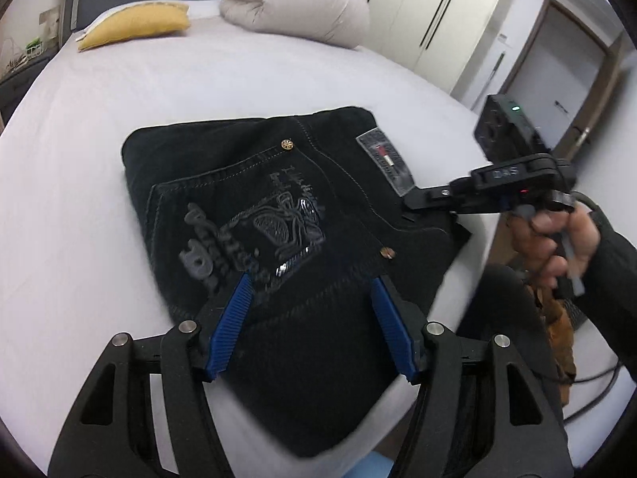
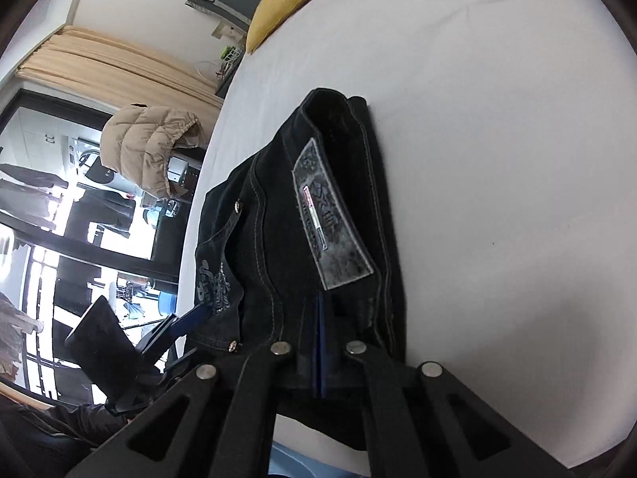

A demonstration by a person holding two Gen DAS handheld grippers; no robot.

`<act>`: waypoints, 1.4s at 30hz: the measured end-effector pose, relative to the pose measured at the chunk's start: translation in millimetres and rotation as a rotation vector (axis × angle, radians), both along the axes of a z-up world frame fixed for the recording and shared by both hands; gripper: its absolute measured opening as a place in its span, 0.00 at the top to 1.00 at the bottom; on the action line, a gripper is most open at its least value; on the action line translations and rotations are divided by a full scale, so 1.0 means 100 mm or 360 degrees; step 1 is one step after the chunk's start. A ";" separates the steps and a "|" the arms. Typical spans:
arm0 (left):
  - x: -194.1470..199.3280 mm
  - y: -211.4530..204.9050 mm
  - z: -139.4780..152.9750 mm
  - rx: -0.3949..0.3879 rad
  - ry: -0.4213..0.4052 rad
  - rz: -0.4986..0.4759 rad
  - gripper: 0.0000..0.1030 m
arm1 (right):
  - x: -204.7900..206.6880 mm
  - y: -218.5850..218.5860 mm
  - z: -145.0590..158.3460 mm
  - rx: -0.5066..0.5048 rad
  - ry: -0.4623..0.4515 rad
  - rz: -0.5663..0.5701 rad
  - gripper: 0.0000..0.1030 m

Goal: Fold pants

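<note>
Black jeans (image 1: pixel 278 215) lie folded into a compact stack on the white bed, back pocket with grey embroidery and a grey waistband patch (image 1: pixel 386 163) facing up. My left gripper (image 1: pixel 312 290) is open just above the near part of the stack, its blue pads spread wide. My right gripper (image 1: pixel 410 205) is at the waistband edge on the right of the stack. In the right wrist view the jeans (image 2: pixel 278 239) fill the middle, and my right gripper (image 2: pixel 318 318) has its blue pads pressed together on the waistband fabric below the patch (image 2: pixel 330 219).
The white bed sheet (image 1: pixel 199 79) extends all around the stack. A yellow pillow (image 1: pixel 135 26) and a rolled beige duvet (image 1: pixel 294 4) lie at the headboard end. The bed edge runs right of the jeans, with cables on the floor beyond (image 1: pixel 597 382).
</note>
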State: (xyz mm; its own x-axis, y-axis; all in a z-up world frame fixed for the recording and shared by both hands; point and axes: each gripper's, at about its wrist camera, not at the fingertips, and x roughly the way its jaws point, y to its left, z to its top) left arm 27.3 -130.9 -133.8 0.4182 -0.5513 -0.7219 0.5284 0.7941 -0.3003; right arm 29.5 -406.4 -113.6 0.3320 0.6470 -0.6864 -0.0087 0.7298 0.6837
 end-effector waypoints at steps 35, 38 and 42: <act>0.82 0.47 -0.62 -0.0650 0.0912 0.0453 0.73 | 0.43 -0.05 -0.06 0.0005 0.0107 -0.0053 0.49; 0.87 0.46 -0.61 -0.0656 0.0933 0.0458 0.76 | 0.44 0.03 -0.01 -0.0110 0.0121 -0.0017 0.59; 0.89 0.41 -0.59 -0.0662 0.0906 0.0440 0.81 | 0.44 0.13 0.08 -0.0237 0.0119 0.0001 0.74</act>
State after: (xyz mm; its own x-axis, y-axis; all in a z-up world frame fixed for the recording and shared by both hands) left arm 115.9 -90.2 -192.8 0.2055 -0.7547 -0.6231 0.0000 0.6367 -0.7711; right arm 73.9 -393.8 -105.9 0.2763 0.5366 -0.7973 0.0375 0.8229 0.5669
